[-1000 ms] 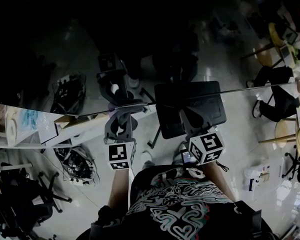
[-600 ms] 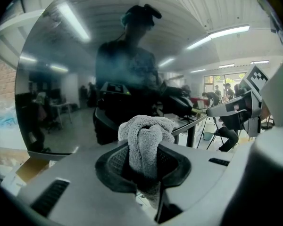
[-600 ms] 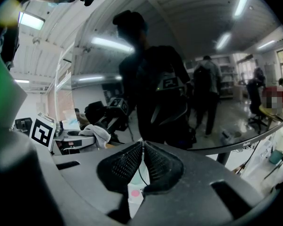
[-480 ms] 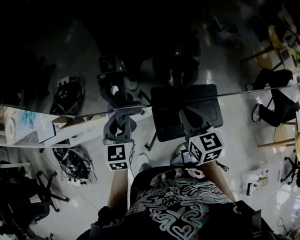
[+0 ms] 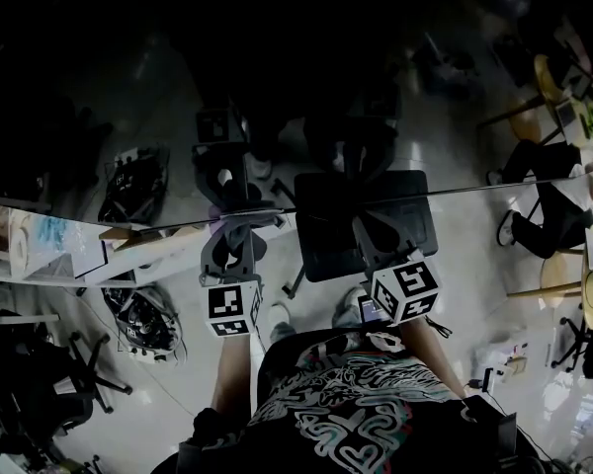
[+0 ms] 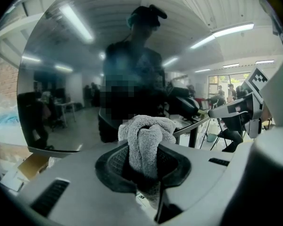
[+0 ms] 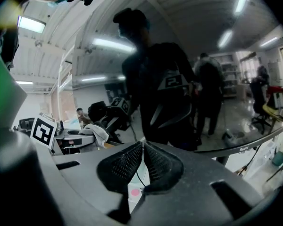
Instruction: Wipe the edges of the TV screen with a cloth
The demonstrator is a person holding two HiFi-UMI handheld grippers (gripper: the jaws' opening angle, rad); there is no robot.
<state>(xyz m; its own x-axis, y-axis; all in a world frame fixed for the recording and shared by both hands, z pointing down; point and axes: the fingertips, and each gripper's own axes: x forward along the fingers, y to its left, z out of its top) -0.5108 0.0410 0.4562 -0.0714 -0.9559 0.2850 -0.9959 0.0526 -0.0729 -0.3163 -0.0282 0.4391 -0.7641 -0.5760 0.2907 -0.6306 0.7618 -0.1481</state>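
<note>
The dark, mirror-like TV screen (image 5: 277,87) fills the upper head view; its lower edge (image 5: 474,181) runs across the middle. My left gripper (image 5: 235,237) is shut on a bunched grey cloth (image 6: 146,135), and the cloth is pressed at the screen's lower edge (image 6: 52,149). The cloth (image 5: 220,212) is barely visible in the head view. My right gripper (image 5: 378,230) hovers beside it to the right, close to the same edge. Its jaws (image 7: 142,147) are shut with nothing between them. The screen (image 7: 179,79) reflects a person and both grippers.
A black office chair (image 5: 366,235) stands under the grippers. A black bag (image 5: 143,319) lies on the floor at left, beside a cluttered table (image 5: 49,250). At right are a seated person's legs (image 5: 534,215) and a round stool (image 5: 563,265).
My left gripper and the cloth have slid slightly left along the screen's lower edge. The right gripper has stayed almost still.
</note>
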